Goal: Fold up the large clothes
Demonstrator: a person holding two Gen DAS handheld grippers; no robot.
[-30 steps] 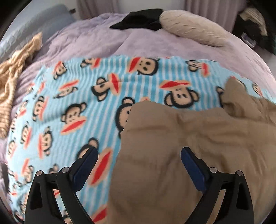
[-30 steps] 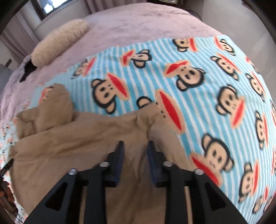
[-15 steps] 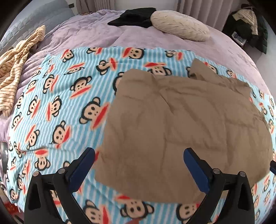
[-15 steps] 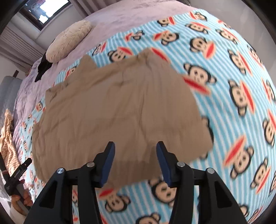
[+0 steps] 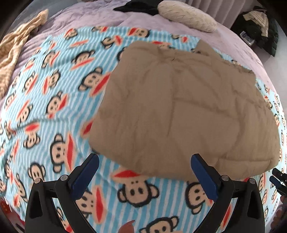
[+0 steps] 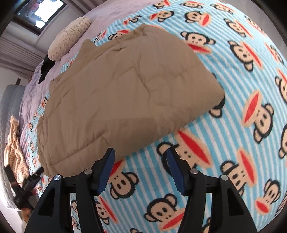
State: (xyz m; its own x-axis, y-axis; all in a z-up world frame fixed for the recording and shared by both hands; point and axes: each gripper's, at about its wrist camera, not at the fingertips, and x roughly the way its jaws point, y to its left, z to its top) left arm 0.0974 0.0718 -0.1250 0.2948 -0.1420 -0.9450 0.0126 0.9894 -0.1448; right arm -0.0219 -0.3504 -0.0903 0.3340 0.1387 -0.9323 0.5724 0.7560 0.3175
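On the bed, far left in the L wrist view, you had a tan striped cloth (image 5: 14, 53) bunched on the lilac bedspread (image 5: 86, 18), apart from everything else. Next over: the blue-striped monkey-print blanket (image 5: 53, 100), spread flat and covering most of the bed. Your left gripper (image 5: 144, 174) was wide open w/ nothing between the blue pads (image 5: 84, 176); it hovered above bare blanket just short of the garment's near edge, not touching it. The tan garment (image 5: 183, 107) lay center-right on the blanket, folded into a rough rectangle, creased, w/ a flap sticking out at the far corner. Behind it sat a black garment (image 5: 140, 8) and a cream pillow (image 5: 186, 16) on the bedspread, close together; can't tell if touching. Far right, dark clothes (image 5: 260, 26) were piled off the bed.

R wrist view, same order: striped cloth (image 6: 14, 147) at left edge, tan garment (image 6: 122, 93) left of center, near edge resting on the blanket (image 6: 242, 89). Your right gripper (image 6: 140, 168) was open, narrower than the left, holding nothing; left pad (image 6: 105, 170) was just at the garment's near edge, contact unclear. Pillow (image 6: 68, 37) was beyond the garment, upper left.
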